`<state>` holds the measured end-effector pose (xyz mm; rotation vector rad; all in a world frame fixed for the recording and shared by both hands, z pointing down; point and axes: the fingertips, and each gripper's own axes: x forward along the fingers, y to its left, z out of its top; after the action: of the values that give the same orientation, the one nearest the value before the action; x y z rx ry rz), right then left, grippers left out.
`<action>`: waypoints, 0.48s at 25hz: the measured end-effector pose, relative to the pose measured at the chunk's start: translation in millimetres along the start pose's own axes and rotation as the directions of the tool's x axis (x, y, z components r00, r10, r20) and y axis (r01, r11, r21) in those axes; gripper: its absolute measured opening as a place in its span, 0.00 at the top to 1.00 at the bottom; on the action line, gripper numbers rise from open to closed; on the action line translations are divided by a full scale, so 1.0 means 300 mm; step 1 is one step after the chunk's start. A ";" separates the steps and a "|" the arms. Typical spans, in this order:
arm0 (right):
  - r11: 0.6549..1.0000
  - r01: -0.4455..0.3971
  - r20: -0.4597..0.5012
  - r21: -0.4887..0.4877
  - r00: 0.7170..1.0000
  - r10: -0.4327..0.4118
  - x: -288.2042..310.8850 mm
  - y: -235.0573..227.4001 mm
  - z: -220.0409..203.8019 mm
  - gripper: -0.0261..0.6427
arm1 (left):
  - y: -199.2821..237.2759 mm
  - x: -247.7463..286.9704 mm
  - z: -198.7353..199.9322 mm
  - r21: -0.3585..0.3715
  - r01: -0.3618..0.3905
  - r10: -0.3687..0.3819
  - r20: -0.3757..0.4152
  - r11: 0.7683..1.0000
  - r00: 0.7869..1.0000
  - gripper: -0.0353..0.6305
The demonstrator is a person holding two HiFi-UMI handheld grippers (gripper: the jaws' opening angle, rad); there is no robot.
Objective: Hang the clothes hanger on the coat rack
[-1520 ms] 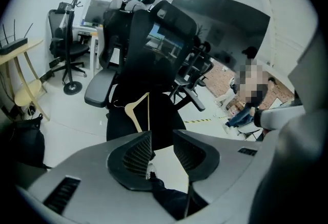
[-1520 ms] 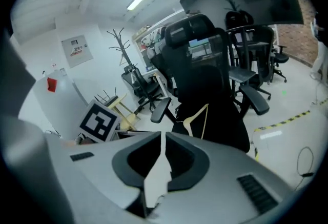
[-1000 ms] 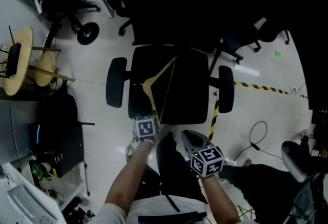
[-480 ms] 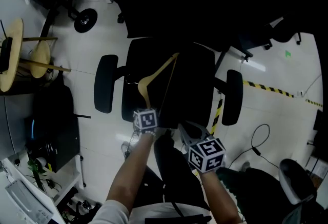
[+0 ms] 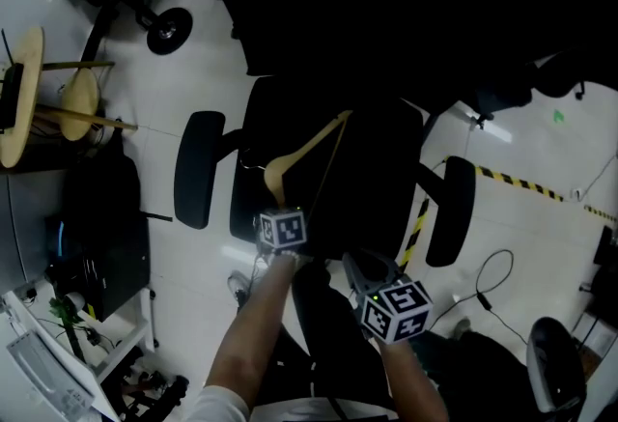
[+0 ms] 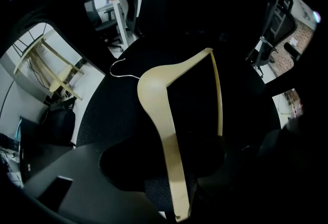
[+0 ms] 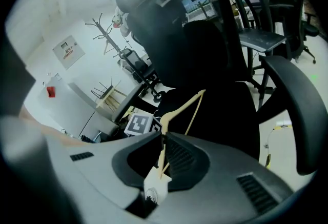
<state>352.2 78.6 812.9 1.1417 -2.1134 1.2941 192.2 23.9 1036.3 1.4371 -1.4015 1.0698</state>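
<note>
A pale wooden clothes hanger [image 5: 294, 152] with a metal hook lies flat on the seat of a black office chair [image 5: 372, 183]. My left gripper [image 5: 280, 215] points steeply down over the hanger's near arm. In the left gripper view the hanger [image 6: 159, 100] runs between the wide-open jaws of that gripper [image 6: 171, 166], and the pads stand clear of it. My right gripper [image 5: 357, 258] hovers at the seat's front edge, to the right of the hanger. Its view shows the hanger [image 7: 185, 107] beyond its jaws [image 7: 164, 138], which are drawn together to a thin slit. A wooden coat rack [image 5: 43, 106] stands at the left.
The chair's armrests [image 5: 196, 169] [image 5: 454, 208] flank the seat. Black-and-yellow tape [image 5: 526, 183] and a cable [image 5: 488, 275] lie on the white floor at the right. Other chairs [image 5: 164, 19] and a dark box [image 5: 97, 246] crowd the left side. A dark coat stand [image 7: 110, 31] rises far back.
Both grippers have sunk toward the chair seat, the left one coming down over the hanger's near arm. The hanger has not moved.
</note>
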 end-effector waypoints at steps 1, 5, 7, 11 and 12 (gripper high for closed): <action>1.000 -0.001 -0.004 0.003 1.000 0.001 0.003 -0.005 -0.003 0.90 | 0.002 0.007 0.001 0.005 -0.001 0.002 -0.024 1.000 1.000 0.63; 1.000 -0.002 -0.008 0.017 1.000 0.002 0.015 -0.014 -0.008 0.90 | 0.000 0.015 0.008 0.053 -0.028 0.029 -0.029 0.998 0.999 0.66; 1.000 -0.003 -0.009 0.020 1.000 0.003 0.016 -0.008 -0.006 0.90 | 0.008 0.009 0.013 0.054 -0.042 0.042 -0.001 0.998 0.999 0.72; 1.000 0.003 -0.012 0.009 1.000 -0.003 0.009 -0.005 0.001 0.90 | 0.023 -0.009 0.024 0.025 -0.034 0.034 0.026 0.999 0.999 0.81; 1.000 0.005 -0.010 0.007 1.000 -0.005 0.009 -0.006 0.003 0.90 | 0.022 -0.016 0.026 0.028 -0.027 0.026 0.032 0.999 0.999 0.81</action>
<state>352.1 76.2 815.2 1.1401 -2.0988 1.3038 185.7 17.5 1029.4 1.4654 -1.4363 1.0920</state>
